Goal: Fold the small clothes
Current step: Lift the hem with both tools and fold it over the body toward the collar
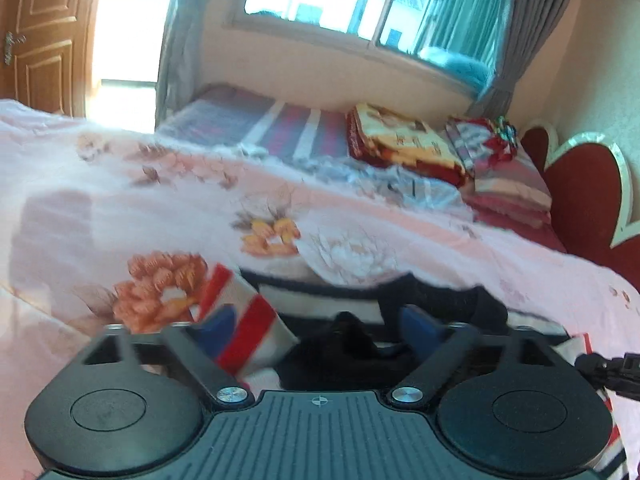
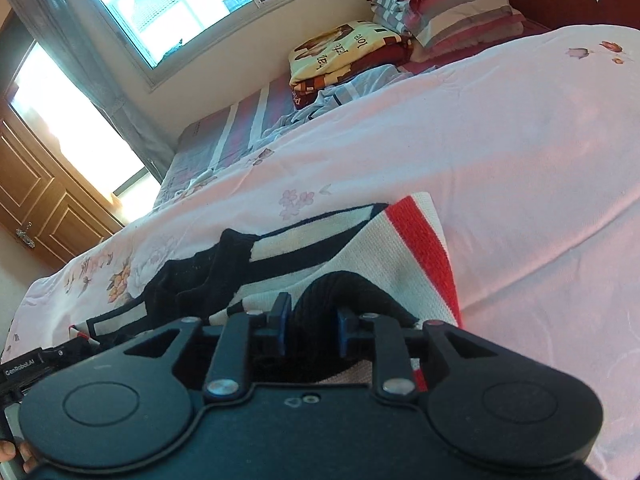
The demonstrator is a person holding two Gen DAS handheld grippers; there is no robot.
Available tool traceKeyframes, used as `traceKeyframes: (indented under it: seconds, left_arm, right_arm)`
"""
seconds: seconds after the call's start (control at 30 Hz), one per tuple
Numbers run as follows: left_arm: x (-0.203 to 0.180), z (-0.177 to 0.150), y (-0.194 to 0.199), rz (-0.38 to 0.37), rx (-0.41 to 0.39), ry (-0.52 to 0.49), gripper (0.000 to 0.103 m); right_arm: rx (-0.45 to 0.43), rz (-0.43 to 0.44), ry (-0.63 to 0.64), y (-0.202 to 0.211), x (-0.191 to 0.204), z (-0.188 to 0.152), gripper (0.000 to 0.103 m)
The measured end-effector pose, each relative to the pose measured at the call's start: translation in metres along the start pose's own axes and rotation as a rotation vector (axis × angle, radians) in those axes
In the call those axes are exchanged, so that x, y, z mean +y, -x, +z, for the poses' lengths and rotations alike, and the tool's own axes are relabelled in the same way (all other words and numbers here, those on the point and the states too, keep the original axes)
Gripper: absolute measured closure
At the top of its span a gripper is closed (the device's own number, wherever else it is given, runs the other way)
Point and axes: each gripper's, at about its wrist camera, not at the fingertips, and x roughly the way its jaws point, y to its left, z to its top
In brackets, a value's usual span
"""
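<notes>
Striped sweater (image 2: 360, 248) lies on the pink bed cover (image 2: 520, 160), near its edge, w/ one sleeve flipped in. Fold just begun.

Right gripper (image 2: 310, 326) pinches its black cuff. Left gripper (image 1: 316, 322) wide, cloth between, can't tell if gripped.

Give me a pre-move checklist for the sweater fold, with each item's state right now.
1. Right tongs around the sweater's black ribbed band: ok, band sits between the blue pads.
2. Right tongs fully clamped: cannot tell, a gap shows between the pads.
3. Left tongs on the striped sweater: cannot tell; pads stand wide apart over the fabric and the view is blurred.
4. Sweater lying flat on the pink floral quilt: not ok, the dark part is bunched.
5. Fold path clear of the folded blanket and pillows: ok, both sit far up the bed.
</notes>
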Motion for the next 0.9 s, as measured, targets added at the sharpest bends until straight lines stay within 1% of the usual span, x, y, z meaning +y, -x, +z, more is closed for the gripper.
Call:
traceKeyframes:
  seconds: [0.03, 0.13, 0.17, 0.23, 0.27, 0.3, 0.33, 0.4, 0.43, 0.47, 0.5, 0.53, 0.57, 0.6, 0.63, 0.67, 0.7, 0.73, 0.77, 0.8, 0.83, 0.87, 0.9]
  left_arm:
    - [0.001, 0.004, 0.004, 0.012, -0.039, -0.008, 0.001]
    - [0.004, 0.012, 0.002, -0.006, -0.003, -0.037, 0.001]
    - [0.004, 0.011, 0.002, -0.005, -0.003, -0.060, 0.001]
    - [0.001, 0.004, 0.002, 0.002, 0.008, -0.134, 0.001]
    - [0.000, 0.000, 0.001, 0.001, 0.018, -0.161, 0.001]
    - [-0.001, -0.004, -0.001, 0.002, 0.033, -0.185, 0.001]
    - [-0.001, -0.007, -0.003, 0.008, 0.044, -0.197, 0.001]
    - [-0.003, -0.013, -0.010, 0.018, 0.070, -0.208, 0.001]
    - [-0.003, -0.015, -0.014, 0.026, 0.081, -0.210, 0.001]
    - [-0.004, -0.017, -0.017, 0.028, 0.090, -0.212, 0.001]
    - [-0.005, -0.019, -0.021, 0.023, 0.101, -0.217, 0.001]
    - [-0.007, -0.020, -0.025, 0.017, 0.112, -0.230, 0.001]
    - [-0.008, -0.022, -0.029, 0.015, 0.121, -0.247, 0.001]
    - [-0.010, -0.024, -0.032, 0.010, 0.130, -0.259, 0.005]
    - [-0.012, -0.025, -0.036, 0.004, 0.145, -0.272, 0.018]
    - [-0.012, -0.026, -0.039, 0.009, 0.156, -0.276, 0.021]
    - [-0.012, -0.026, -0.039, 0.009, 0.151, -0.271, 0.024]
    - [-0.011, -0.026, -0.039, 0.010, 0.149, -0.266, 0.032]
    - [-0.011, -0.026, -0.040, 0.012, 0.149, -0.267, 0.037]
    - [-0.012, -0.025, -0.039, 0.009, 0.145, -0.271, 0.045]
    - [-0.012, -0.024, -0.038, 0.008, 0.140, -0.276, 0.057]
    - [-0.012, -0.024, -0.037, 0.012, 0.134, -0.277, 0.062]
    - [-0.010, -0.023, -0.036, 0.016, 0.128, -0.271, 0.070]
  right_arm:
    - [-0.009, 0.001, -0.004, 0.000, 0.000, 0.001, 0.077]
    - [-0.020, 0.006, -0.027, -0.002, -0.003, 0.006, 0.074]
    - [-0.024, 0.009, -0.037, -0.002, -0.003, 0.008, 0.070]
    - [-0.039, 0.030, -0.059, 0.001, -0.005, 0.010, 0.043]
    - [-0.080, 0.015, -0.058, 0.007, -0.005, 0.011, 0.010]
    - [-0.123, -0.007, -0.049, 0.014, -0.005, 0.013, 0.001]
    - [-0.144, -0.008, -0.032, 0.019, -0.006, 0.015, 0.006]
    - [-0.116, -0.017, 0.005, 0.019, -0.006, 0.020, 0.036]
    - [-0.102, -0.033, 0.037, 0.018, -0.004, 0.019, 0.038]
    - [-0.091, -0.066, 0.095, 0.015, 0.000, 0.017, 0.038]
    - [-0.087, -0.107, 0.162, 0.012, 0.005, 0.013, 0.035]
    - [-0.079, -0.132, 0.207, 0.009, 0.008, 0.009, 0.028]
    - [-0.069, -0.141, 0.239, 0.004, 0.010, 0.006, 0.028]
    - [-0.059, -0.137, 0.255, -0.001, 0.012, 0.004, 0.031]
    - [-0.049, -0.134, 0.264, -0.005, 0.012, 0.004, 0.033]
    - [-0.038, -0.138, 0.273, -0.012, 0.015, 0.004, 0.040]
    - [-0.031, -0.140, 0.280, -0.018, 0.016, 0.006, 0.044]
    - [-0.026, -0.142, 0.287, -0.023, 0.017, 0.007, 0.044]
    - [-0.021, -0.147, 0.305, -0.028, 0.018, 0.007, 0.048]
    - [-0.016, -0.150, 0.335, -0.031, 0.021, 0.005, 0.053]
    - [-0.010, -0.157, 0.368, -0.034, 0.026, 0.002, 0.063]
    - [-0.009, -0.165, 0.399, -0.034, 0.030, -0.002, 0.069]
    - [-0.011, -0.157, 0.418, -0.033, 0.033, -0.004, 0.090]
